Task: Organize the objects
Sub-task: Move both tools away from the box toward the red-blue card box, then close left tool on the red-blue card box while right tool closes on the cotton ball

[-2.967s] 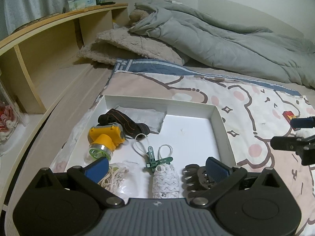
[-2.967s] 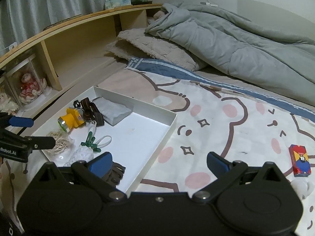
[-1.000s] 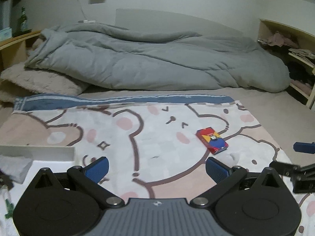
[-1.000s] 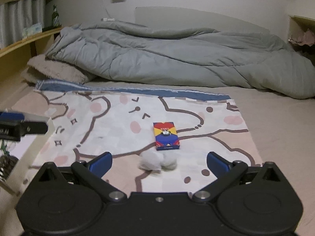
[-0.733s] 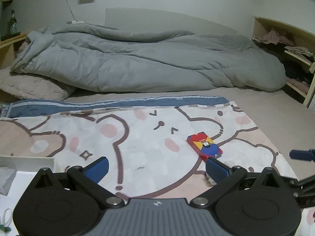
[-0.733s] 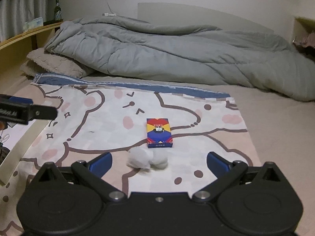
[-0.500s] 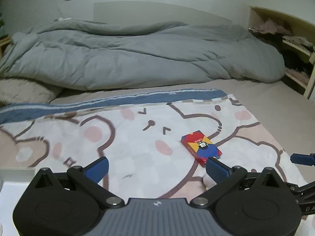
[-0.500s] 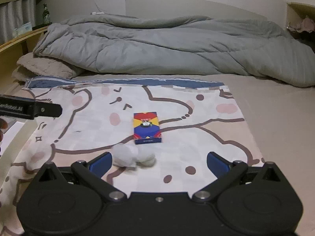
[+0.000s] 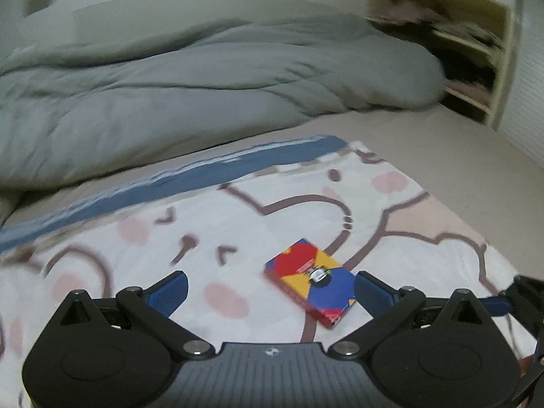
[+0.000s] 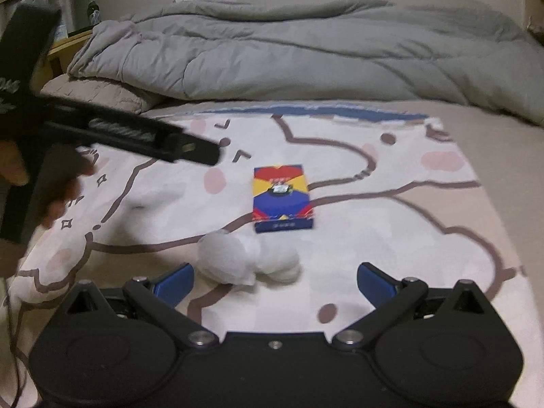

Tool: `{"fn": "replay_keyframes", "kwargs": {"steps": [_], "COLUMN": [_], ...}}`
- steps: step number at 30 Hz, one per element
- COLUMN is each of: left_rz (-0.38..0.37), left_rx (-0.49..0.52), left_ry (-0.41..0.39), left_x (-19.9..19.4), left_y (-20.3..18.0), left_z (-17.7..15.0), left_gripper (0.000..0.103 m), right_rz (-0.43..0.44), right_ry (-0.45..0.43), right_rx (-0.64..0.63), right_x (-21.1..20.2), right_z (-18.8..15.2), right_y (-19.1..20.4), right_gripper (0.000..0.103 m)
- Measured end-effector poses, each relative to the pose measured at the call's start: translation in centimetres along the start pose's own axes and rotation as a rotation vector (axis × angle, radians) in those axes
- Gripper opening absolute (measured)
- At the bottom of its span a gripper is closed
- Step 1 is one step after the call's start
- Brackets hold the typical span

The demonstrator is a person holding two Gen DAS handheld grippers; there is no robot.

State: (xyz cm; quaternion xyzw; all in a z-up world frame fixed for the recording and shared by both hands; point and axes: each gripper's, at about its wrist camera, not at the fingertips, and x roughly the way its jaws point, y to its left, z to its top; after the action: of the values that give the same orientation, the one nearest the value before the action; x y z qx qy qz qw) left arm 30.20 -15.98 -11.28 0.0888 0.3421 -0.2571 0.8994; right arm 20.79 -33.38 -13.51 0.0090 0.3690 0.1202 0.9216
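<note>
Left tool (image 9: 268, 290) gapes wide and empty, the card box (image 9: 311, 285) just beyond its right finger. Right tool (image 10: 275, 280), equally wide and empty, faces white socks (image 10: 246, 260) on the bed's bear blanket (image 10: 391, 224).

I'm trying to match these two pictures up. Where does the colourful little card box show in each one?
Left wrist view: the card box lies lower centre-right, angled, close to the right-hand fingertip of the open left gripper.
Right wrist view: the card box sits mid-frame, beyond the white bundle.
Shared landmark: the grey duvet across the back.
</note>
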Motion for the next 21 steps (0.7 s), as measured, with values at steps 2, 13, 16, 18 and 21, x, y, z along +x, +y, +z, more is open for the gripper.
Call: {"fn": "replay_keyframes", "kwargs": {"steps": [2, 13, 16, 18, 21], "left_rz": [-0.042, -0.295, -0.324, -0.346, -0.364], "left_rx": [0.086, 0.248, 0.284, 0.314, 0.348], "left_ry": [0.008, 0.132, 0.167, 0.191, 0.208], "left_x": [1.4, 7.9, 9.4, 10.2, 11.1], "left_y": [-0.3, 0.0, 0.1, -0.1, -0.4], "left_z": [0.2, 1.0, 1.2, 1.4, 1.6], "left_gripper": [0.102, 0.103, 0.103, 0.103, 0.103], "right_rz": [0.0, 0.043, 0.044, 0.047, 0.046], "right_ry": [0.008, 0.05, 0.057, 0.058, 0.055], "right_rx": [0.012, 0.055, 0.067, 0.075, 0.069], "right_x": [0.6, 3.3, 3.9, 4.2, 4.7], "right_z": [0.0, 0.2, 0.3, 0.4, 0.4], "right_y": [0.1, -0.4, -0.2, 0.0, 0.2], "right_gripper": [0.103, 0.103, 0.103, 0.103, 0.102]}}
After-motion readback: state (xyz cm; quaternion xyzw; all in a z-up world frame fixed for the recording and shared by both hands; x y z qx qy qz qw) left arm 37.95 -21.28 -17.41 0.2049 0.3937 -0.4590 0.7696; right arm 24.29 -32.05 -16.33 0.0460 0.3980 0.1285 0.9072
